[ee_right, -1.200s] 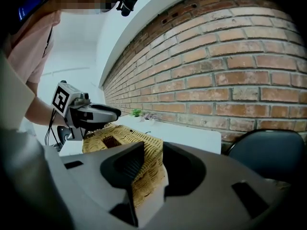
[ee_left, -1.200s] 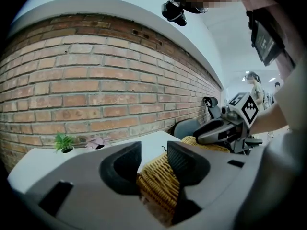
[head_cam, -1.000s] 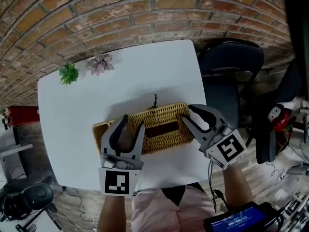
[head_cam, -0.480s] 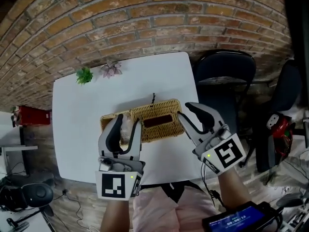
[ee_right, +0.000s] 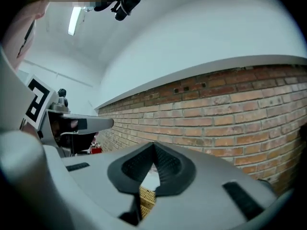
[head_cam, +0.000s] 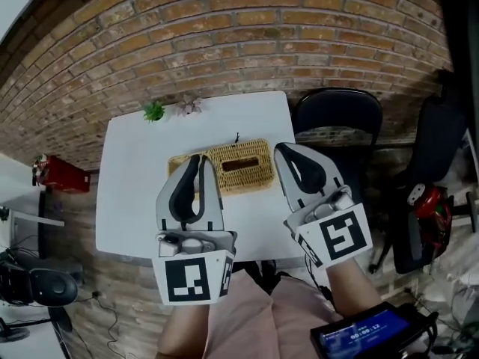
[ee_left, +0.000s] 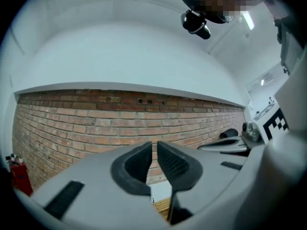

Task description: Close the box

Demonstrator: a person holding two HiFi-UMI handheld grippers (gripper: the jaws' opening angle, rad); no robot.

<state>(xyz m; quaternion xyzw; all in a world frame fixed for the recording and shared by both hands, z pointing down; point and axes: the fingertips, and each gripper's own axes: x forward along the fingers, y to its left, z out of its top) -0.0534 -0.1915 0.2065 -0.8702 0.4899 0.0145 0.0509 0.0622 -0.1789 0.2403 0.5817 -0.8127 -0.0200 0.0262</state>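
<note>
"Red something sits at the far left, beyond the edge of the white tabletop. What stands on the top itself?"

"Two small plants at the back edge, a green one and a pinkish one just beside it, below the brick wall."

"And the left gripper?"

"Raised above the tabletop, pointing at the wall. Its jaws have just been closing. Only a thin slit shows between them, with nothing in it."

"Where is the box?"

"The wicker box lies on the tabletop, toward the back and right of the middle. Its woven top, with a dark slot in it, looks flat. Its left end is hidden behind the left gripper, and neither gripper touches it."

"The right gripper?"

"Just right of the box in the head view, also raised. Its jaws have just been closing too. They meet, with nothing in them."

"Further right?"

"A black chair stands by the tabletop's right side."
</note>
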